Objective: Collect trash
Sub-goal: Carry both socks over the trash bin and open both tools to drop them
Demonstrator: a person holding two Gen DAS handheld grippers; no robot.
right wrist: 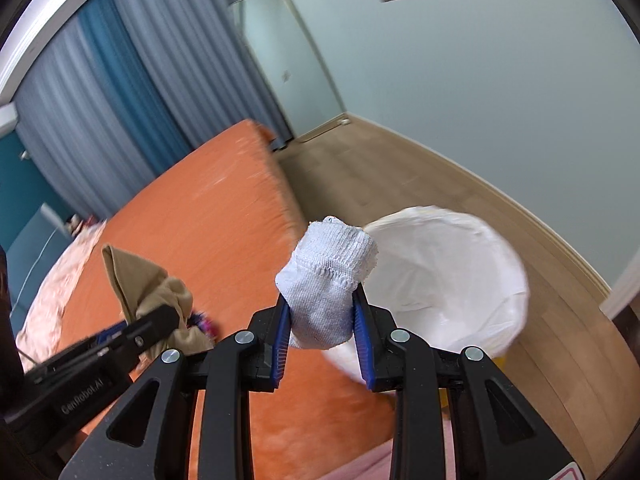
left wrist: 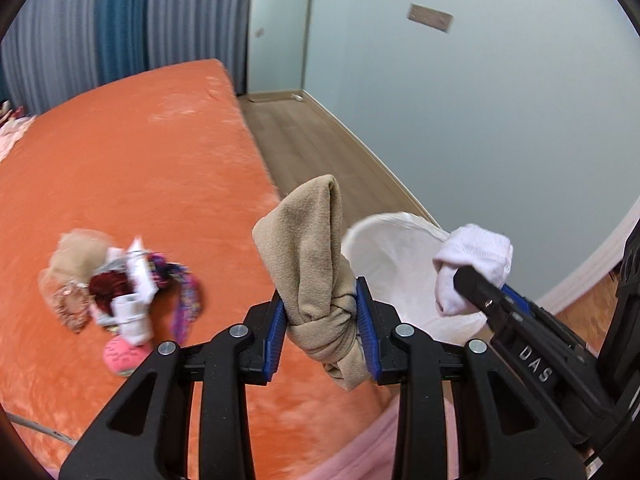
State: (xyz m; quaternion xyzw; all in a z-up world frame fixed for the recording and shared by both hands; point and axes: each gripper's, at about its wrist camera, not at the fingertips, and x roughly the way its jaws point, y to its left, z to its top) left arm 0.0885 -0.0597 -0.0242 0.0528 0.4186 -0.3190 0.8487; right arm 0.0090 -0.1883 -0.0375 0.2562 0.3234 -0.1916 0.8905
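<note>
My left gripper is shut on a knotted tan stocking, which sticks up between the blue pads over the edge of the orange bed. My right gripper is shut on a white sock; in the left wrist view that sock hangs just in front of the bin's rim. A white-lined trash bin stands on the floor beside the bed, ahead and to the right of both grippers. The tan stocking also shows at the left of the right wrist view.
A heap of small items lies on the bed: a tan stocking, hair ties, a patterned headband, white socks, a pink ball. A wood floor runs between bed and pale wall. Grey and blue curtains hang behind. Pink bedding lies at the left.
</note>
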